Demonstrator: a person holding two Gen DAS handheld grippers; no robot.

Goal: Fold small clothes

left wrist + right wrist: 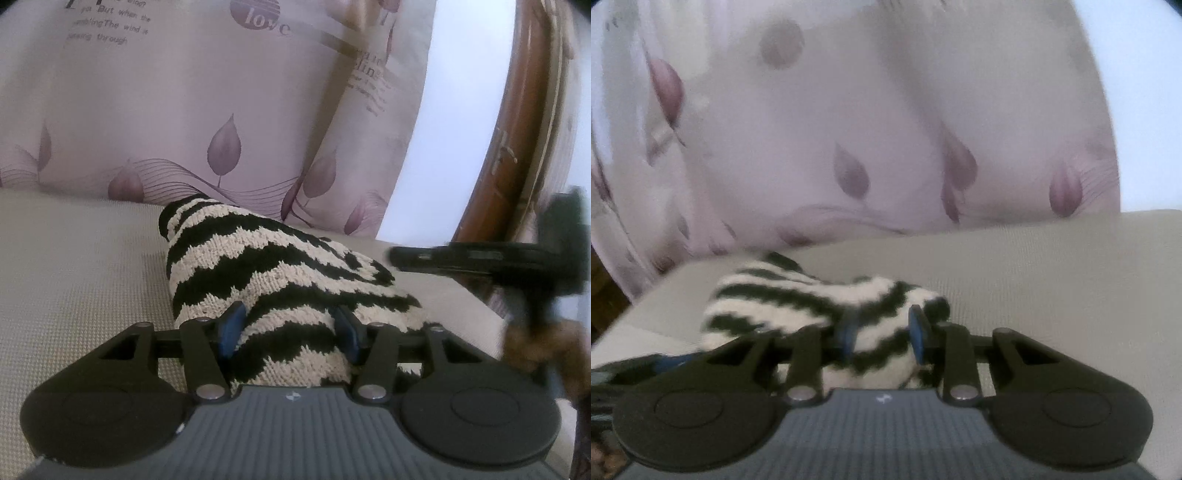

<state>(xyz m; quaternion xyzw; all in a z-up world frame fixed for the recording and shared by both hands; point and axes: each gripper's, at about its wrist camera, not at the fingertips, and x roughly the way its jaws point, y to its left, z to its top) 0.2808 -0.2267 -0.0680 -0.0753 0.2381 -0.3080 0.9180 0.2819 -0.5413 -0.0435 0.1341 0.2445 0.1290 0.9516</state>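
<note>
Beige cushion lying bare and roomy on both sides, leaf-print pillows standing behind, striped knit sitting mid-cushion, left gripper and right gripper both pinching its near edge, wooden frame showing only in the left view.

Black-and-cream zigzag knit garment; lilac leaf-print cushions; beige seat.

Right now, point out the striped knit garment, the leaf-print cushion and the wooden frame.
striped knit garment (280,266): left wrist view, on its raised striped middle.
leaf-print cushion (177,110): left wrist view, on its front face above the large leaf.
wooden frame (517,122): left wrist view, on its curved brown rail.
</note>
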